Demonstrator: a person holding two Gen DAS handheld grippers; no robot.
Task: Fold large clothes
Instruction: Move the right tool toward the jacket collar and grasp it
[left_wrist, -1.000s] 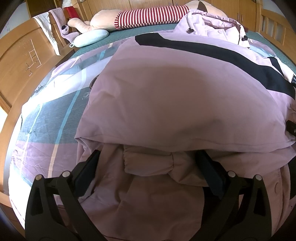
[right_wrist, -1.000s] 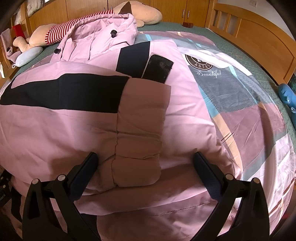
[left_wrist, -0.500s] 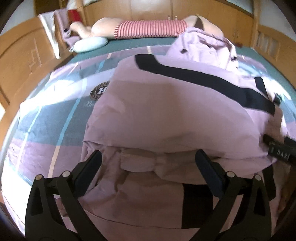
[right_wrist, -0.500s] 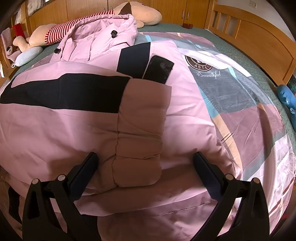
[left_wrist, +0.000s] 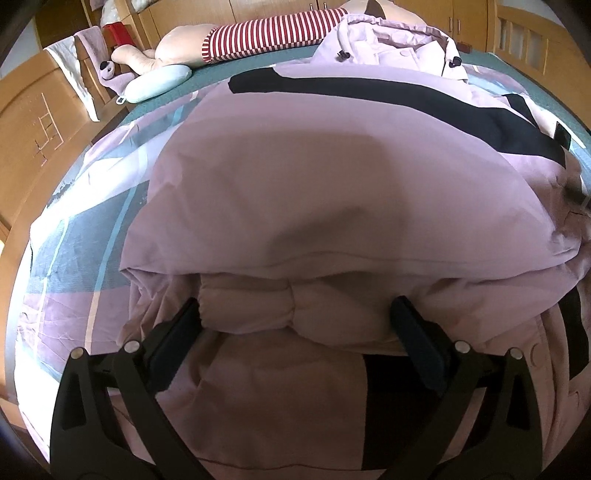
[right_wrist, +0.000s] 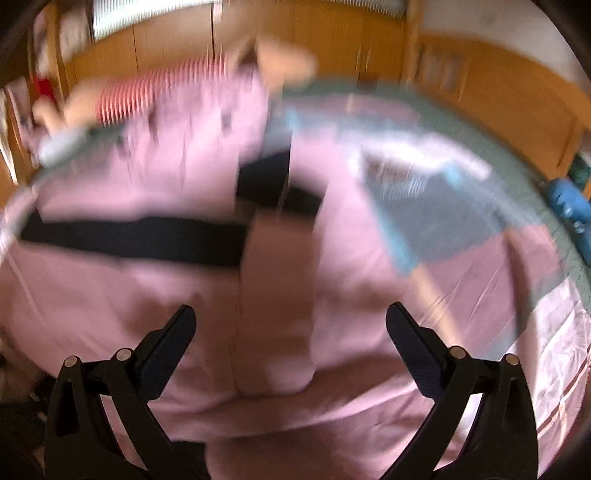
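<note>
Left gripper (left_wrist: 295, 325) spread wide, pink jacket (left_wrist: 332, 192) cuff between its fingers, body at twelve o'clock; right gripper (right_wrist: 291, 332) wide too, over the blurred sleeve.

Pale pink puffy coat (left_wrist: 332, 192) with a wide black stripe (left_wrist: 406, 99) across it. Pink, grey-blue and white blocks, with thin light-blue lines, on the bed cover (left_wrist: 74, 236). Dark green sheet (left_wrist: 207, 79) under that. Red and white stripes on the tan stuffed toy (left_wrist: 273, 29). Light blue small pillow (left_wrist: 159, 81). Orange-brown wooden bed frame (left_wrist: 33, 122). Black gripper fingers (left_wrist: 173, 343). Bright blue thing (right_wrist: 569, 206) at the bed's edge, too blurry to tell more.
</note>
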